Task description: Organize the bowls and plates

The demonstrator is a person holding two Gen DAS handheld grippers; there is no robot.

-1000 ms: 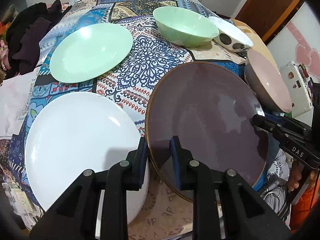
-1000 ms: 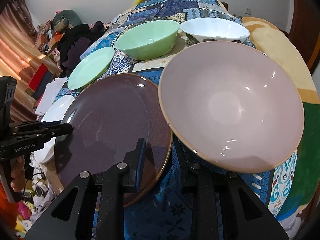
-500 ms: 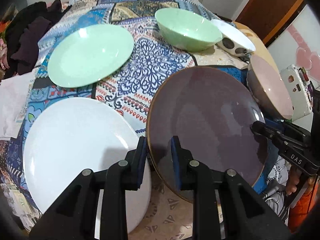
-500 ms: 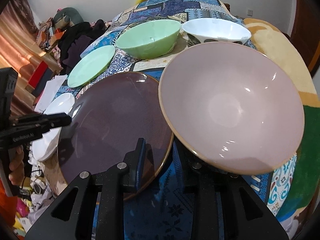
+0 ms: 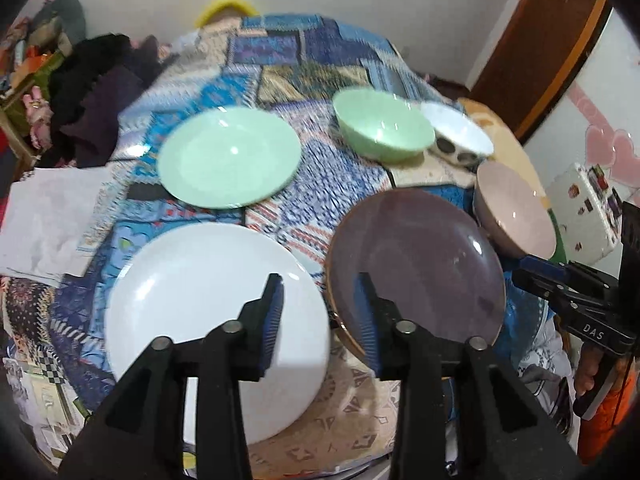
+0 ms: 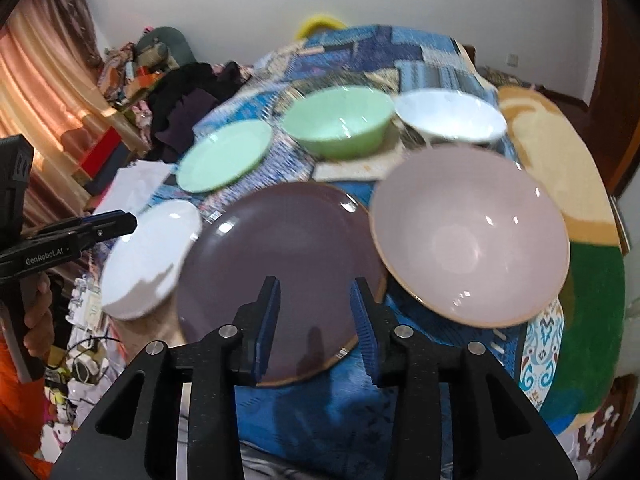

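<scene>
Left wrist view gets the whole white plate (image 5: 216, 316) right under the left gripper (image 5: 318, 320), plus a white box with stickers (image 5: 582, 216) off to its right that the other camera never catches. The right wrist view instead gives a look straight into the pink bowl (image 6: 470, 232), just ahead and right of the right gripper (image 6: 314, 322), and shows orange curtains (image 6: 44, 92) far left.

Compared with a second ago, both grippers were clamped on opposite edges of the dark purple plate (image 5: 416, 264); now both have let go and backed off, and everything looks further away and a bit motion-blurred.

Left gripper: fingers spread wide, holding nothing, left finger over the white plate and right finger over the purple plate's near rim. Right gripper: also spread wide and empty, hovering over the near edge of the purple plate (image 6: 280, 280), which sits flat on the patterned cloth (image 5: 316, 60) between the white plate and pink bowl.

Further ahead: green plate (image 5: 228, 156), green bowl (image 5: 382, 130), white spotted bowl (image 5: 458, 136).
</scene>
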